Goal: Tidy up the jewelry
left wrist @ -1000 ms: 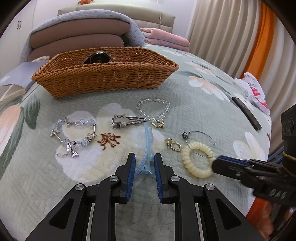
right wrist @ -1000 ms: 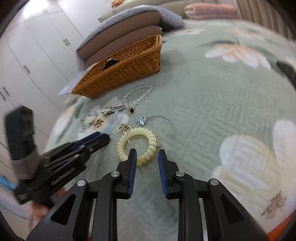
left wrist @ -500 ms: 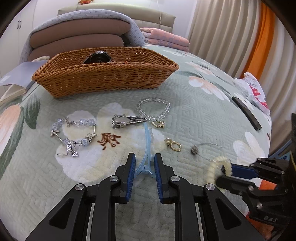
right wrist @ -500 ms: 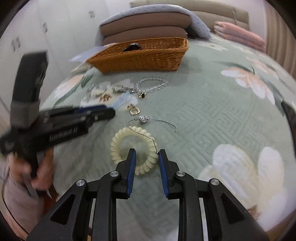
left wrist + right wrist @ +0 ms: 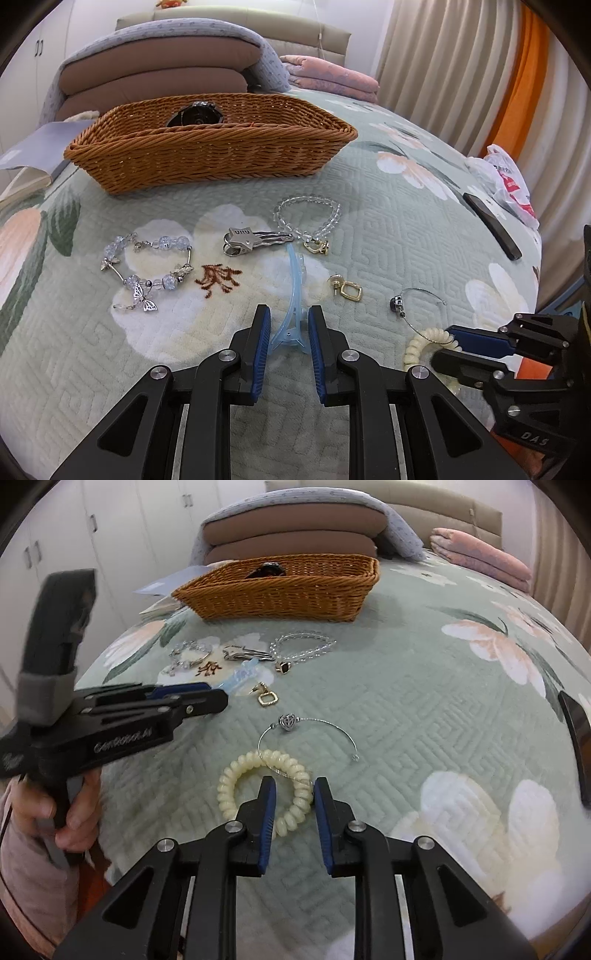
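A pale blue hair clip (image 5: 295,280) lies on the green quilt, its wide end squeezed between the pads of my left gripper (image 5: 288,332), which is shut on it. To the right, a cream spiral hair tie (image 5: 236,779) has its near side between the jaws of my right gripper (image 5: 293,797). Those jaws are closing and press on the coil. In the left wrist view the hair tie (image 5: 413,347) looks tipped on edge at the right gripper (image 5: 441,345). A thin wire bangle (image 5: 314,722) with a heart charm rests one end across the tie. The wicker basket (image 5: 207,162) stands behind.
Loose on the quilt: a gold earring (image 5: 347,290), a clear bead bracelet (image 5: 306,206), a silver clip (image 5: 251,240), a butterfly bracelet (image 5: 147,266). A dark flat bar (image 5: 491,229) and a plastic bag (image 5: 506,181) lie near the right edge. A hand (image 5: 70,812) holds the left gripper.
My right gripper has rolled and closed onto the hair tie, which has shifted right and tipped on edge; the bangle was pulled along. The left gripper and blue clip have stayed put.
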### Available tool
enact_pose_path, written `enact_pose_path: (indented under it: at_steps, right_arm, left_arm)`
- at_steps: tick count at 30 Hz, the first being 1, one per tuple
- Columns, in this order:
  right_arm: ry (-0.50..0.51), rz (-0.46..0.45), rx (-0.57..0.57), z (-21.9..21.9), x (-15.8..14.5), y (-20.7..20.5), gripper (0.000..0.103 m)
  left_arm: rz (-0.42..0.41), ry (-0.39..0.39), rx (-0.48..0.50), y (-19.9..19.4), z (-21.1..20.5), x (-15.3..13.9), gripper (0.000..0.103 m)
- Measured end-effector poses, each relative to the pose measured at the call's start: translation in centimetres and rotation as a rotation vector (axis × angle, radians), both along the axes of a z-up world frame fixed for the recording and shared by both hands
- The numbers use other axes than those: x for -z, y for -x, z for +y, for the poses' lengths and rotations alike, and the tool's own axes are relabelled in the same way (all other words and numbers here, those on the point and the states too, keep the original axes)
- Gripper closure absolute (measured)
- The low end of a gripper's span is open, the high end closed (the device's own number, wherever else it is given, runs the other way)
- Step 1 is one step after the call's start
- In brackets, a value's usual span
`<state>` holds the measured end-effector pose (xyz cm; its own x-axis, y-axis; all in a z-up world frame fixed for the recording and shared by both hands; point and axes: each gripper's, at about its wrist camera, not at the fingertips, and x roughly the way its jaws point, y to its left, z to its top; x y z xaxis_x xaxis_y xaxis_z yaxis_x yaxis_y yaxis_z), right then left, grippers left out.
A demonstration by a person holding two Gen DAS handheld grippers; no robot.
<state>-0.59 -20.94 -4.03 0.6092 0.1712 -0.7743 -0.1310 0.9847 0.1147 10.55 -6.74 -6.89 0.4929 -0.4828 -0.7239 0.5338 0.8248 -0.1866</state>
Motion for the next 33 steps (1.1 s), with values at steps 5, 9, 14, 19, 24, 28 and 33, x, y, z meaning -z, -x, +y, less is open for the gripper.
enact_pose_path:
  at_steps: [5,9,14,19,24,28,33]
  right_arm:
    - [-0.046,-0.107,-0.038,-0.1,-1.7,2.7,0.075]
    - [0.044,-0.117,-0.108,2.9,-1.0,2.4,0.075]
    - [0.063,-0.114,-0.133,4.1,0.9,1.0,0.075]
    - [0.122,-0.143,-0.173,5.2,1.0,1.3,0.090]
    - [-0.090,-0.155,-0.245,3.8,-1.0,2.2,0.091]
    - [-0.240,-0.195,-0.279,2.6,-3.5,2.6,0.091]
    - [-0.338,-0.269,-0.264,0.8,-6.8,1.7,0.091]
  left_arm:
    - [0.001,0.001,-0.001,0.0,0.0,0.0,0.082]
    - [-0.001,-0.001,-0.001,0.0,0.0,0.0,0.081]
    - [0.001,0.003,-0.001,0.0,0.1,0.0,0.081]
    - [-0.010,-0.012,-0.001,0.1,-0.1,0.0,0.082]
    - [-0.059,-0.012,-0.008,1.1,-0.1,-0.7,0.083]
    - [-0.088,0.073,-0.040,1.3,1.9,-2.2,0.085]
    - [-0.076,0.149,-0.104,0.5,4.4,-3.0,0.103]
